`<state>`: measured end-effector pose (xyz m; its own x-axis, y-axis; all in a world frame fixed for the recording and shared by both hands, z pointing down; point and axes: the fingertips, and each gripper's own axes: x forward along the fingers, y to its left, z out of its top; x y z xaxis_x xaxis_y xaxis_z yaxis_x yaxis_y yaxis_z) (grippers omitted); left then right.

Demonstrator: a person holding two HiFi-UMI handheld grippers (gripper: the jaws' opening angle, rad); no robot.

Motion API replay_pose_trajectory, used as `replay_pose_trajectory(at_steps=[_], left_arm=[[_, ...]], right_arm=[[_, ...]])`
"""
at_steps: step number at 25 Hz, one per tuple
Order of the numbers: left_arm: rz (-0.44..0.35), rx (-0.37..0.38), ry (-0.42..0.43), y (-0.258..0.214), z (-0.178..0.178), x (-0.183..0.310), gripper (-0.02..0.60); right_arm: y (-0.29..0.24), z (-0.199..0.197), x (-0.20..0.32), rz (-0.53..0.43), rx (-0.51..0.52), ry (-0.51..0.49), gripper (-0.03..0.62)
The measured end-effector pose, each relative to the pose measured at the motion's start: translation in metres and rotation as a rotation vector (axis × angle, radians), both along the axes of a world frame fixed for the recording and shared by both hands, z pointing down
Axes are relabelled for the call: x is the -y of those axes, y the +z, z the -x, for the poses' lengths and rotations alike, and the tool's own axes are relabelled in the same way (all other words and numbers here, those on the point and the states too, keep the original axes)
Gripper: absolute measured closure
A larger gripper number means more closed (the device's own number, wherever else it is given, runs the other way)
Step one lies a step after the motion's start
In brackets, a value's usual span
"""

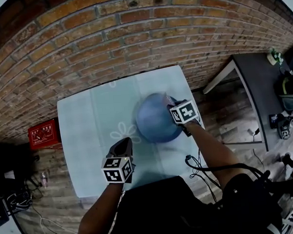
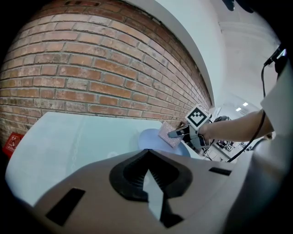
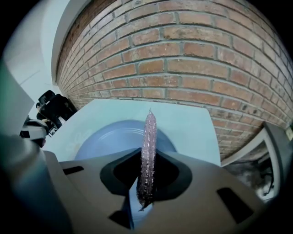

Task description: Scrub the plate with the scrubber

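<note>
R gripper: jaws clamped on the scrubber, a thin pinkish pad held edge-on & sticking out past the tips. The blue plate lies just ahead of & below those jaws, on the table. Pad sits over the plate, but can't tell if it's touching. L gripper: jaws together, nothing btwn them; plate is ahead & to their right, near, not touching. Step, imo: scrubbing at its start. Next prob needs the pad pressed onto the plate & stroked across. L could steady the rim so the plate doesn't slide.
</note>
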<state>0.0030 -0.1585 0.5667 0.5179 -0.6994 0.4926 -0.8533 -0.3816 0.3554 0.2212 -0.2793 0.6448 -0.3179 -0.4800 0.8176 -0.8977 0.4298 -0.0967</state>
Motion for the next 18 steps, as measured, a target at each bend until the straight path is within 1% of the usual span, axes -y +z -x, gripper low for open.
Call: replay_pose_trajectory(at_steps=[3,6,11,15,18], left_arm=[[-0.010,0.015,0.017,0.000,0.001,-0.001,0.572],[-0.003,0.013,0.013,0.002,0.003,-0.001,0.572],[0.004,0.002,0.017,0.004,0.004,-0.002,0.572],[0.006,0.004,0.004,0.003,0.010,-0.002,0.572],[0.005,0.004,-0.006,0.003,0.014,-0.003,0.572]], right_arm=[[0.002,-0.002,0.001,-0.017,-0.039,0.003,0.521],[0.005,0.003,0.001,-0.020,-0.066,-0.018,0.522],[0.011,0.021,0.000,0.033,-0.025,-0.009,0.523],[0.020,0.038,-0.006,0.061,-0.047,-0.054,0.523],[0.028,0.045,-0.009,0.087,-0.029,-0.041,0.523]])
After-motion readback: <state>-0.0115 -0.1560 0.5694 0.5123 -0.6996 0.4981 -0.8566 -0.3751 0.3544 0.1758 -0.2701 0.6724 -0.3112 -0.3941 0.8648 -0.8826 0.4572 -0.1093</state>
